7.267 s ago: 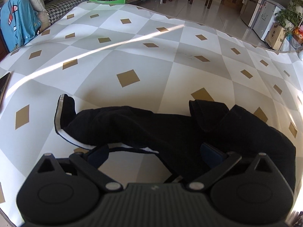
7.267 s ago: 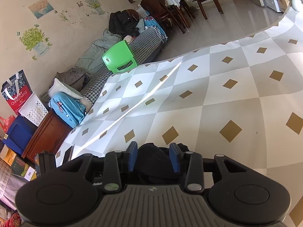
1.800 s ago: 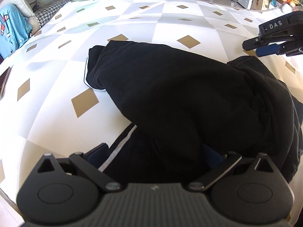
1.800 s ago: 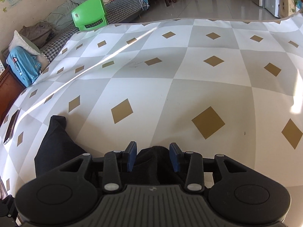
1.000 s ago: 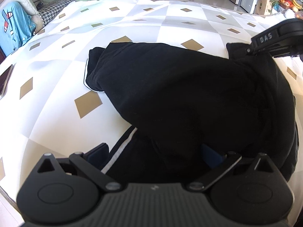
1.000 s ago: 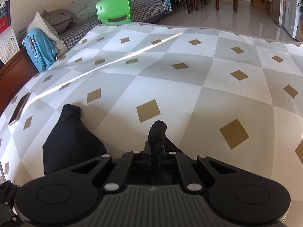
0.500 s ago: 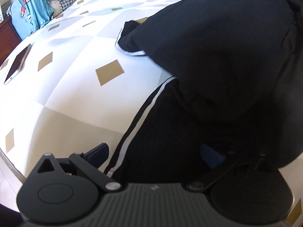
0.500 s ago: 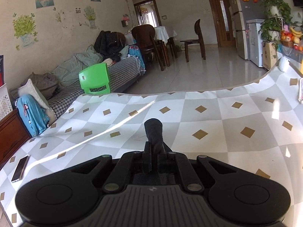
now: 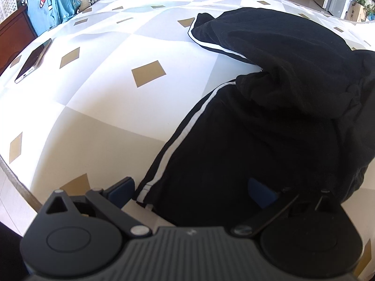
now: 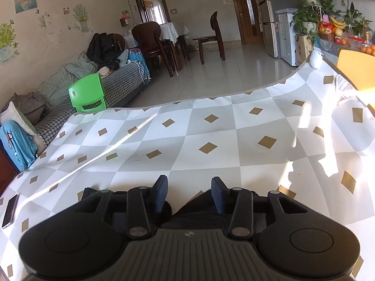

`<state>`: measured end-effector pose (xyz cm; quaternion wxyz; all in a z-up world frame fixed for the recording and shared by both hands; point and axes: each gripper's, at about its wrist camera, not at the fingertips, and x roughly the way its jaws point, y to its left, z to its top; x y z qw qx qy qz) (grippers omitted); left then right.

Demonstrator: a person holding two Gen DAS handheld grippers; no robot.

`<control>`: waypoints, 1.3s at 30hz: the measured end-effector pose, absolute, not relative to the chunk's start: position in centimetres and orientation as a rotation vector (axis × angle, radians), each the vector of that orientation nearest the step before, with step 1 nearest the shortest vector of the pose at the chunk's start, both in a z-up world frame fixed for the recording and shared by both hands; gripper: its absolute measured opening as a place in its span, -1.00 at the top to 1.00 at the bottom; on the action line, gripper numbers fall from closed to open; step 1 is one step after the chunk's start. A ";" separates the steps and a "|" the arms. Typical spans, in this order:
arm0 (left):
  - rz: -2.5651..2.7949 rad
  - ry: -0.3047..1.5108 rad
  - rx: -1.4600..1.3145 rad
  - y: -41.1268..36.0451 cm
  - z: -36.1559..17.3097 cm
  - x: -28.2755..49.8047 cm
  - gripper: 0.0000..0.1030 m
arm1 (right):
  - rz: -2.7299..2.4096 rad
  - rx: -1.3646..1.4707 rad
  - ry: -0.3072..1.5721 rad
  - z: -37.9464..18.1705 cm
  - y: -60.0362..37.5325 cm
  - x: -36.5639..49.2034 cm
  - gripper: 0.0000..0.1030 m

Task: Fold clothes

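step: fold-over just laid, black trousers doubled on tablecloth
left gripper: wide, cloth between, unpinched
right gripper: jaws opening, empty
next: probably regrip for second fold

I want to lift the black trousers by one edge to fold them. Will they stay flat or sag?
The black trousers would probably sag: they already lie in soft humps and creases on the tablecloth. One layer is draped loosely over another, so layers may slide apart. They look thick, so probably not feather-light.
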<state>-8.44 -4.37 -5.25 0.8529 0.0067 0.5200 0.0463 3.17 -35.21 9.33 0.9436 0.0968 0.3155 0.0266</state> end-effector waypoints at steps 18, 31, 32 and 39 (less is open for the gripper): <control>0.031 1.098 0.028 -3.4 -5.3 -8.3 -1.00 | 0.243 0.141 0.881 3.2 -30.0 -0.1 0.07; -0.025 1.111 0.044 -4.1 -5.0 -9.6 -1.00 | 0.292 0.101 0.991 -0.2 -27.6 -1.5 0.05; -0.029 1.112 0.046 -4.1 -5.0 -9.7 -1.00 | 0.298 0.090 1.000 -0.5 -27.3 -1.6 0.04; -0.040 1.113 0.052 -4.6 -5.1 -10.5 -1.00 | 0.286 0.015 1.062 -2.5 -26.3 -1.8 -0.04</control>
